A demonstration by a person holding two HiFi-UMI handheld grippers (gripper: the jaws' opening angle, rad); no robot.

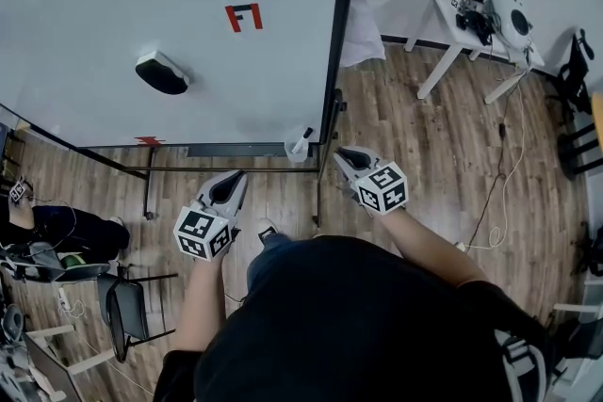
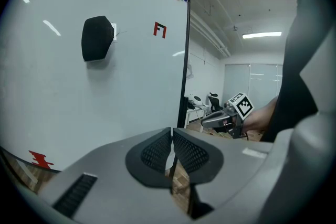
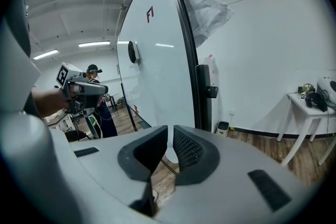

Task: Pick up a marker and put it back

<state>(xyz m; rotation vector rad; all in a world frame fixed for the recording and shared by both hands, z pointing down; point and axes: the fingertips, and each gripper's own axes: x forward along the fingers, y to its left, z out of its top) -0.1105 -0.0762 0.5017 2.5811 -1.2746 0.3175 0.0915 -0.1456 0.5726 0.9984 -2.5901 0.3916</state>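
Observation:
A white cup with a marker in it hangs at the whiteboard's lower right corner. My right gripper hovers just right of the cup, clear of it. Its jaws stand a narrow gap apart and grip nothing; a pale shape shows through the gap. My left gripper is shut and empty, low in front of the board. A black eraser and a red mark are on the board. Each gripper view shows the other gripper.
The board's black frame post and floor stand are close to both grippers. A white cloth hangs behind the post. A white table with gear stands at the back right, a cable lies on the floor, and chairs and a seated person are at the left.

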